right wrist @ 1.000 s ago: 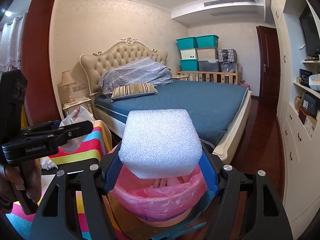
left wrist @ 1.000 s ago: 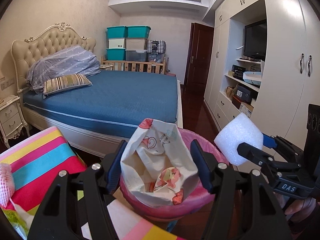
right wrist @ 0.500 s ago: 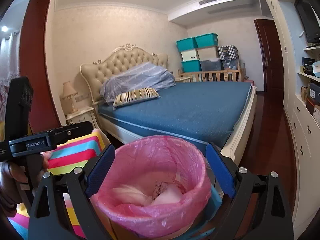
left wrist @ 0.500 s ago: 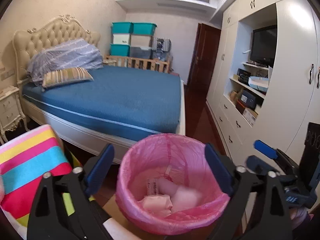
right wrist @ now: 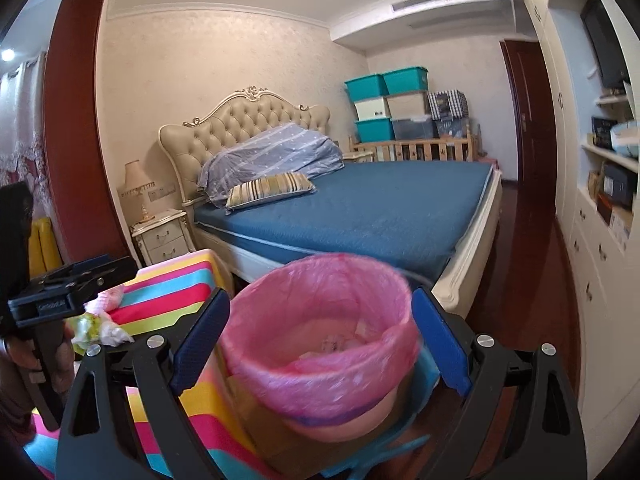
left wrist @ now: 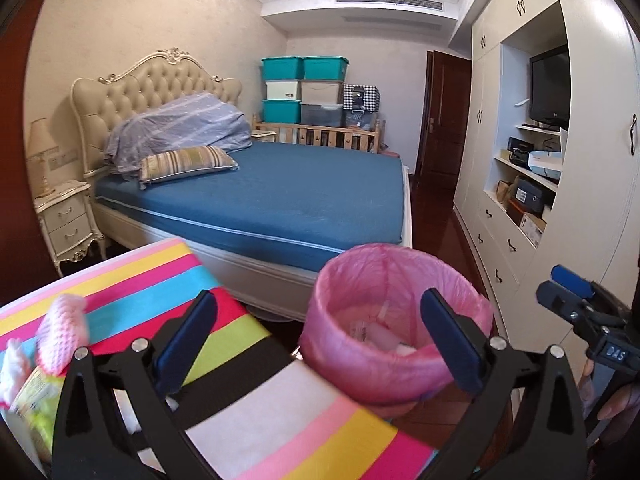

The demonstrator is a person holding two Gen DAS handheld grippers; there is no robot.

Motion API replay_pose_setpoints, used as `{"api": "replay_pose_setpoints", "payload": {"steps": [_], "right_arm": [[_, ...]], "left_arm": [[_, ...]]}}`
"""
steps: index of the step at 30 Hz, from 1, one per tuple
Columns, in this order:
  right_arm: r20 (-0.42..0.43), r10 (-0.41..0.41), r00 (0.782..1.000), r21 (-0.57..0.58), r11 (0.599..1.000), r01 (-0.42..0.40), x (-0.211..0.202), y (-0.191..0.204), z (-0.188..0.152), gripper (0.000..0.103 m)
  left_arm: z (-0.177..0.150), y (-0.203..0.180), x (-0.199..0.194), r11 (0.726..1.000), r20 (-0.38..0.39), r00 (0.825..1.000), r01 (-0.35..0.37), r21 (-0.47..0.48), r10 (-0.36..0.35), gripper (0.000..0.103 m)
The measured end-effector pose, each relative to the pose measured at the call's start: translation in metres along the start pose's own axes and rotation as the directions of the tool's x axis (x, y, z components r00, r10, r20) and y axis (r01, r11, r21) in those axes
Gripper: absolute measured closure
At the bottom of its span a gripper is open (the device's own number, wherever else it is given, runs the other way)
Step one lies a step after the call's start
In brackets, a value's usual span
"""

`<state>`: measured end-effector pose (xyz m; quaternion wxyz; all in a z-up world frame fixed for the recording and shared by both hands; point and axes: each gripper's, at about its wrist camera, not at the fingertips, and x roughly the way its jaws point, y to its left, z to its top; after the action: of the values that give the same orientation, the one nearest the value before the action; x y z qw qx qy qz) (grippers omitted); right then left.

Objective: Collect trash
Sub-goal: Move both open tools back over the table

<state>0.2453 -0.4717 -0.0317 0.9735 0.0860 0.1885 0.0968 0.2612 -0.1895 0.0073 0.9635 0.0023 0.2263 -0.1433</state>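
One trash bin lined with a pink bag is seen on the floor beside a striped table, at the foot of the bed. Pale scraps of trash are noted lying at the bottom of the bin.

Two grippers are counted. The left gripper is spread wide with nothing between its blue pads; its jaws have just been opening. It is held over the table corner, the bin lying partly between its fingers in the picture. The right gripper is likewise released and empty, its jaws having opened within the last second, and it frames the bin from above.

Still on the table: one pink foam net, one yellow-green wrapper and one white wad, close together at the left edge.

Six storage boxes are counted stacked behind the bed: three teal, three pale or grey.

Only the left view shows the television in full. Only the right view shows the yellow object and the curtain at far left.

Writing: "DAS" is read on the right gripper's body in the left view. The label on the left gripper's body in the right view is too blurred to read.
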Motion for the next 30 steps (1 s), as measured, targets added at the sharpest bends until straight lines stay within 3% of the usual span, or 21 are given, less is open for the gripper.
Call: {"api": "replay_pose_setpoints", "payload": {"steps": [13,21,24,30], "right_arm": [[-0.039,0.049,0.998,-0.083,0.995,-0.052,-0.030,0.087,-0.030,0.016],[-0.066,0.103,0.992,-0.098,0.989,-0.109,-0.046,0.133,-0.043,0.016],[-0.095,0.132,0.987,-0.096,0.985,-0.141,-0.043,0.153,-0.052,0.016],[-0.140,0.168,0.976,-0.137,0.973,-0.187,-0.038,0.207,-0.069,0.016]], "left_arm": [[-0.040,0.040,-0.093,0.993,0.039,0.993,-0.112,0.035,0.111,0.005],[-0.080,0.077,-0.151,0.978,0.057,0.977,-0.205,0.029,0.203,0.005],[-0.098,0.095,-0.175,0.967,0.056,0.966,-0.253,-0.004,0.253,0.005],[-0.125,0.124,-0.215,0.924,0.069,0.921,-0.382,-0.027,0.383,0.005]]}}
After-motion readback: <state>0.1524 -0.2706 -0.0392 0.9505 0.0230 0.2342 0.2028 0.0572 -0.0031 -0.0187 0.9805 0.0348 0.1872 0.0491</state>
